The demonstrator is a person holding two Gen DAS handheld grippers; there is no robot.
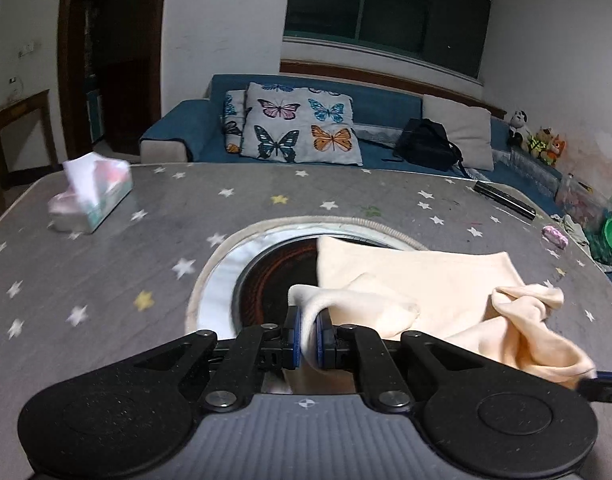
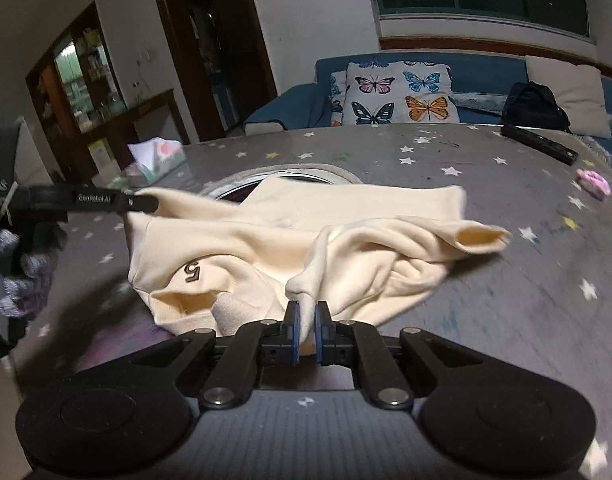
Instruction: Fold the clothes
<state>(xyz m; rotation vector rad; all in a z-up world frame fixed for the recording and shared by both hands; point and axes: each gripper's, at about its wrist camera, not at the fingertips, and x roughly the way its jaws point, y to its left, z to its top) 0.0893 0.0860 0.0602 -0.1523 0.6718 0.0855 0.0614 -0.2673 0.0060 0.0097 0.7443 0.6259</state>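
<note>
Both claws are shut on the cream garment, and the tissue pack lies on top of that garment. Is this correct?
Not entirely. The left wrist view shows the tissue pack lying on the star-patterned table, apart from the cream garment. Both the left claw and right claw are shut on it.

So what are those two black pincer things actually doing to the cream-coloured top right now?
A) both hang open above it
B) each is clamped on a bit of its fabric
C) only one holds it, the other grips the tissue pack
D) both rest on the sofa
B: the left gripper and the right gripper each have a fold of the cream top pinched between their blue pads.
</note>
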